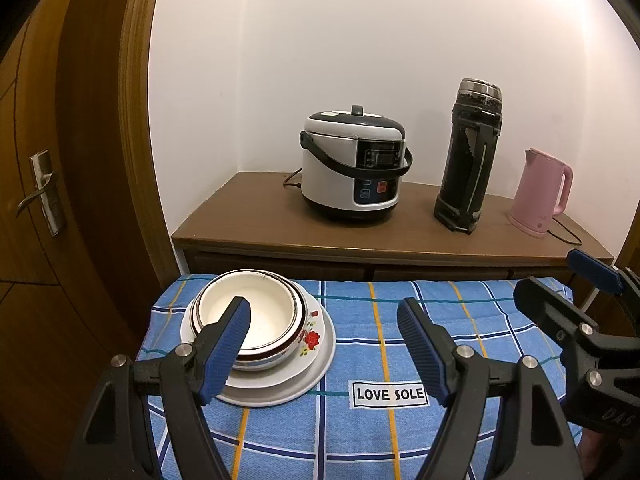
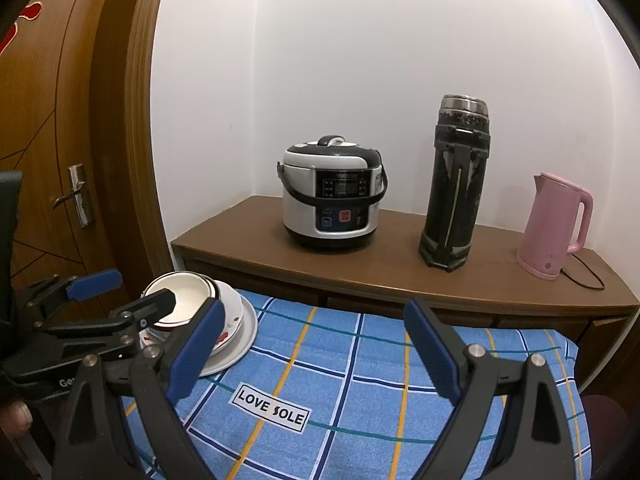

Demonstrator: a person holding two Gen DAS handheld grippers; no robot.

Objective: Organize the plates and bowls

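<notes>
White bowls [image 1: 264, 312] sit nested on a flowered dish and a white plate [image 1: 316, 368] at the far left of the blue checked cloth [image 1: 400, 344]. My left gripper [image 1: 324, 320] is open and empty; its left finger hangs over the bowl stack, its right finger over bare cloth. In the right wrist view the same stack [image 2: 188, 292] sits at the left, with the plate [image 2: 248, 328] under it. My right gripper [image 2: 312, 328] is open and empty above the cloth [image 2: 360, 360], to the right of the stack. The left gripper [image 2: 132, 296] shows there beside the bowls.
Behind the cloth stands a brown cabinet [image 1: 256, 224] with a rice cooker [image 1: 352, 164], a tall black thermos [image 1: 468, 156] and a pink kettle [image 1: 540, 192] with a cord. A wooden door [image 1: 44, 200] is at the left. The right gripper [image 1: 576, 304] shows at the right edge.
</notes>
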